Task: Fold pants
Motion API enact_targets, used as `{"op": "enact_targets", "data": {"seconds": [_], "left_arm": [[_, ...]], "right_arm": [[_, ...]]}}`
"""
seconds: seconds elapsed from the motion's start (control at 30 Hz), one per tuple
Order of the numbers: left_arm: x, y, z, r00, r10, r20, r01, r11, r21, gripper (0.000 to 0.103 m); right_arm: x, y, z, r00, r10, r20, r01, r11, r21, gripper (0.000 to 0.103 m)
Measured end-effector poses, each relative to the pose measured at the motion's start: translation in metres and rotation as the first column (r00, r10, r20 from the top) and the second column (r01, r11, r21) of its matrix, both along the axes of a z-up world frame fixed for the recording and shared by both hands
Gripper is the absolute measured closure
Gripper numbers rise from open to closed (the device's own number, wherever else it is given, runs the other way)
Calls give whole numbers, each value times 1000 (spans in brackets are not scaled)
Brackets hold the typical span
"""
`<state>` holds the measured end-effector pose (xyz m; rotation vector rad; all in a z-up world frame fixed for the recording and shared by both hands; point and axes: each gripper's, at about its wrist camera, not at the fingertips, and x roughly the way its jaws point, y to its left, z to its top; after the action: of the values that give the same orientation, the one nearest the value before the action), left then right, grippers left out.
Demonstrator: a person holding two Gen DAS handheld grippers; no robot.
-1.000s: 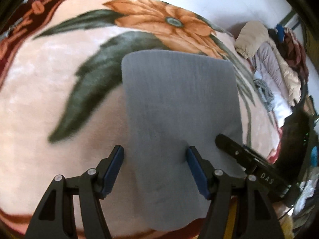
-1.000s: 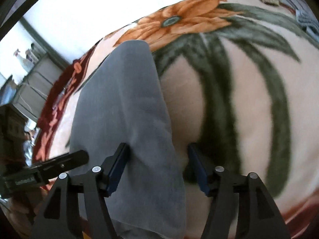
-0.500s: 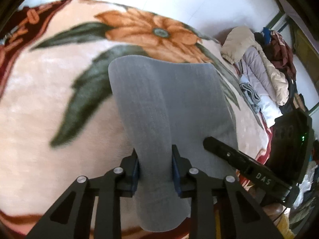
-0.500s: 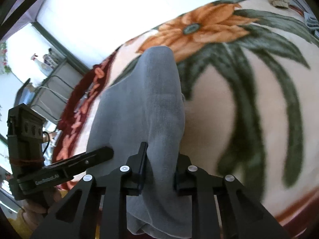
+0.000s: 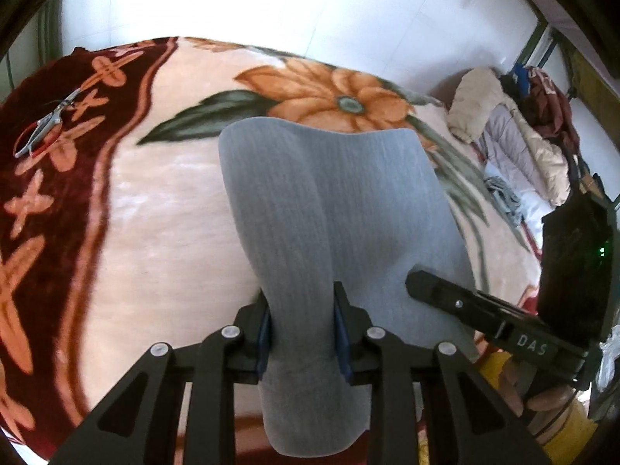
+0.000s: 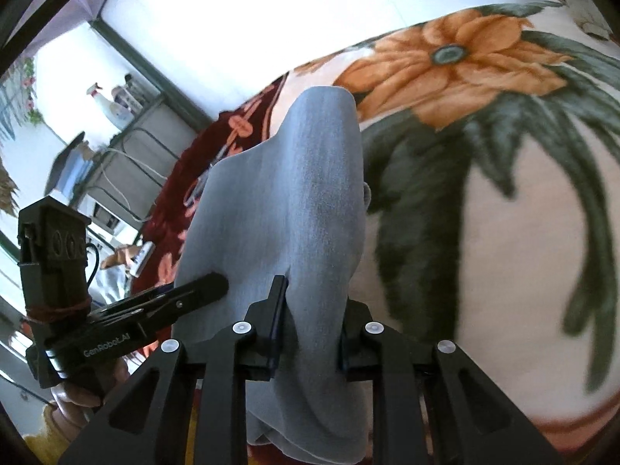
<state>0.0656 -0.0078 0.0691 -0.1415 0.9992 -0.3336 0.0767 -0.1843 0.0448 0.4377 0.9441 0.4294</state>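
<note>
Left gripper (image 5: 303, 329) and right gripper (image 6: 309, 325) fingers clenched on near corners of grey ribbed fabric pants (image 5: 329, 209), raised off floral plush blanket (image 5: 155, 232) for fold toward 12 o'clock

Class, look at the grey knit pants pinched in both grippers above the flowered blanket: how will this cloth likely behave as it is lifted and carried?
Probably floppy: the grey knit pants sag in a trough between the left gripper and the right gripper. Likely light, since narrow pinches hold them up. The free end should trail on the flowered plush blanket.
</note>
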Motion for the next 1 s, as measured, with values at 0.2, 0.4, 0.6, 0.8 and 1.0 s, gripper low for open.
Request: {"op": "enact_targets", "data": {"seconds": [0.2,0.4,0.6,0.8,1.0], "left_arm": [[15,16,-42,997,39,-69,-38,999,6,66],[6,25,-44,994,95,-50,-94,995,17,53],[-20,22,-10,991,125,38,-128,986,109,54],[-48,5,0,990,135,38,-138,987,87,63],[-56,-7,-29,991,132,-29,-129,987,97,69]], "right_arm": [[12,20,-29,999,-3,-40,-4,984,-178,71],[4,17,-16,1000,-19,-17,14,974,-226,66],[-23,8,26,994,-34,102,57,969,-238,66],[-48,24,28,995,35,93,-9,965,-261,66],[-54,37,-6,997,75,13,-66,941,-333,76]]}}
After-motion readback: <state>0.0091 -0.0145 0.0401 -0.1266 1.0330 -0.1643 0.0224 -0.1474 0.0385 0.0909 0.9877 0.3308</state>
